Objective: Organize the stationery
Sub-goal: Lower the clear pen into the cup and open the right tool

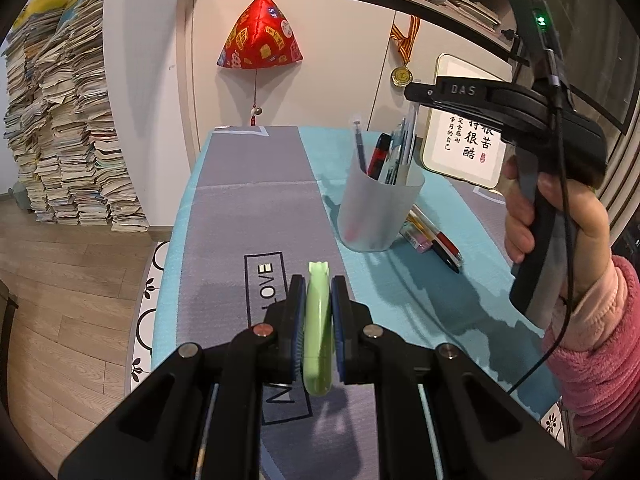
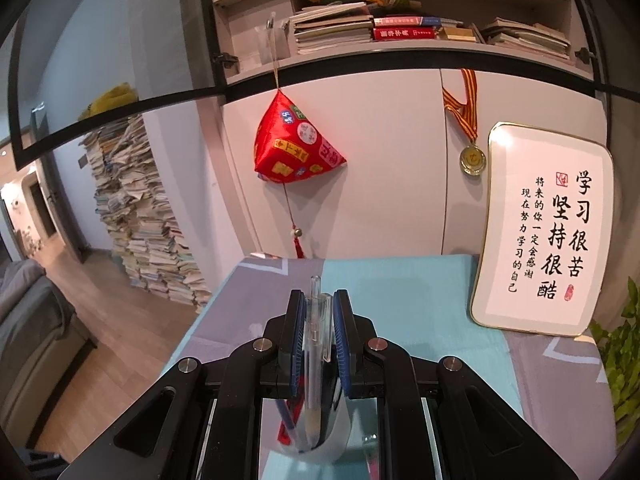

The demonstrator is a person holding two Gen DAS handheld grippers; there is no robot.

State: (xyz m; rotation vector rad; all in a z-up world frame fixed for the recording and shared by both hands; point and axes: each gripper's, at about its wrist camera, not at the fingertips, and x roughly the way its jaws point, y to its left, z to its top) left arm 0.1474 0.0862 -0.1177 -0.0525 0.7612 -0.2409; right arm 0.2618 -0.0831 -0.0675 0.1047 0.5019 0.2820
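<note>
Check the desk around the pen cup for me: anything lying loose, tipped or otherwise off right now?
A few loose pens lie flat on the teal mat at the foot of the pen cup, on its right side, not yet put away. The cup itself stands upright with pens in it. Nothing looks spilled or damaged.

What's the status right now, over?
Left gripper shut on green item. Right gripper shut on clear pen, above cup. Nothing blocking.
</note>
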